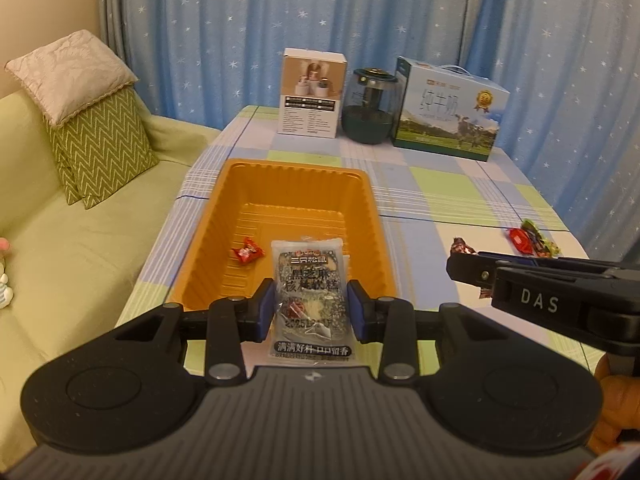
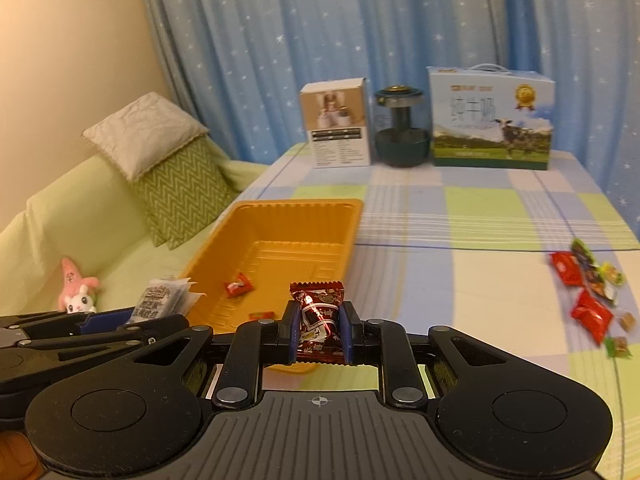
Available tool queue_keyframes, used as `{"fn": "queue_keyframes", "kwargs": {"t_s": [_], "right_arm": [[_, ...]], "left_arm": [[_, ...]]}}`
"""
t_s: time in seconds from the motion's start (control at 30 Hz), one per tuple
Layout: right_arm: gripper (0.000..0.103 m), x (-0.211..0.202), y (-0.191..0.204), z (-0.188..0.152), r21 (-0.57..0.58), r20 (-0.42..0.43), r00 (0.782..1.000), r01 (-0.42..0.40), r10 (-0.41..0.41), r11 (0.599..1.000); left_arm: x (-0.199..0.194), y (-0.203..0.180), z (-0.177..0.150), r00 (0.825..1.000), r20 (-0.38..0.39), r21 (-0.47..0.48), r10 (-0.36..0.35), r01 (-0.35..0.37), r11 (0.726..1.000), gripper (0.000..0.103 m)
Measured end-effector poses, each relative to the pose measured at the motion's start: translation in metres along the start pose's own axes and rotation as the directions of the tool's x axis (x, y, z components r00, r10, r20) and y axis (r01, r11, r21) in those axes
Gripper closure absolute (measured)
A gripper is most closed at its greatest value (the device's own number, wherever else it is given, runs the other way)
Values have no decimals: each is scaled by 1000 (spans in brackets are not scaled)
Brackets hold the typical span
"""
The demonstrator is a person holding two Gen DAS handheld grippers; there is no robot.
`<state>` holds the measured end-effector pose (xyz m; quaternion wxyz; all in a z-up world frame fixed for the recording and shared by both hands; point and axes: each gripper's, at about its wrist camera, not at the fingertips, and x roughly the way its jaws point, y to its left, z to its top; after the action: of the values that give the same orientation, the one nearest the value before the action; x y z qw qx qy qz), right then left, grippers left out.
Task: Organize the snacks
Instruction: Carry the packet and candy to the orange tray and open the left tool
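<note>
Left wrist view: left gripper [image 1: 311,307] clamps a grey snack packet [image 1: 307,285] over the orange tray [image 1: 224,184]'s near end; right gripper [image 2: 319,330] pinches a dark-red candy [image 2: 318,316] nearby. Crowded together, they might collide and drop snacks outside.

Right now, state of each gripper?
Left gripper: closed on grey-black printed plastic snack packet.
Right gripper: closed on dark red shiny foil candy.

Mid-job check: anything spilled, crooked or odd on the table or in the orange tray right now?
Nothing looks damaged or spilled. A loose heap of wrapped candies lies unsorted at the right edge of the checked tablecloth. The orange plastic tray holds only two small red candies. Each gripper holds one packet.
</note>
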<state>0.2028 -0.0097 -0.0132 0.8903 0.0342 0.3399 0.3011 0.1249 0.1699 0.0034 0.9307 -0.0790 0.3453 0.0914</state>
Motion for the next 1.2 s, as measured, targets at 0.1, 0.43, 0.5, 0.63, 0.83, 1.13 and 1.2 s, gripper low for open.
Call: {"fn": "queue_keyframes", "kwargs": {"t_s": [0.1, 0.43, 0.5, 0.63, 0.83, 1.13, 1.2], "right_arm": [[82, 12, 5, 7, 3, -3, 1000, -19, 19, 1000], [82, 61, 14, 23, 10, -34, 997, -66, 66, 998], [82, 70, 14, 24, 10, -42, 997, -69, 70, 998], [82, 84, 10, 26, 18, -52, 996, -72, 73, 997], [82, 96, 7, 26, 24, -69, 996, -58, 60, 998], [82, 101, 4, 25, 52, -78, 995, -62, 66, 997], [82, 102, 3, 24, 56, -81, 994, -63, 67, 996]], "left_arm": [[8, 11, 6, 1000, -3, -14, 8, -8, 1000, 69], [44, 34, 18, 999, -28, -31, 25, -26, 999, 69], [51, 37, 18, 999, -35, -30, 29, -30, 999, 69], [63, 39, 20, 998, -47, -22, 33, -34, 999, 69], [79, 43, 24, 999, -48, -31, 22, -23, 999, 69], [90, 50, 29, 999, -42, -31, 35, -36, 999, 67], [88, 52, 28, 998, -42, -40, 39, -41, 998, 66]]}}
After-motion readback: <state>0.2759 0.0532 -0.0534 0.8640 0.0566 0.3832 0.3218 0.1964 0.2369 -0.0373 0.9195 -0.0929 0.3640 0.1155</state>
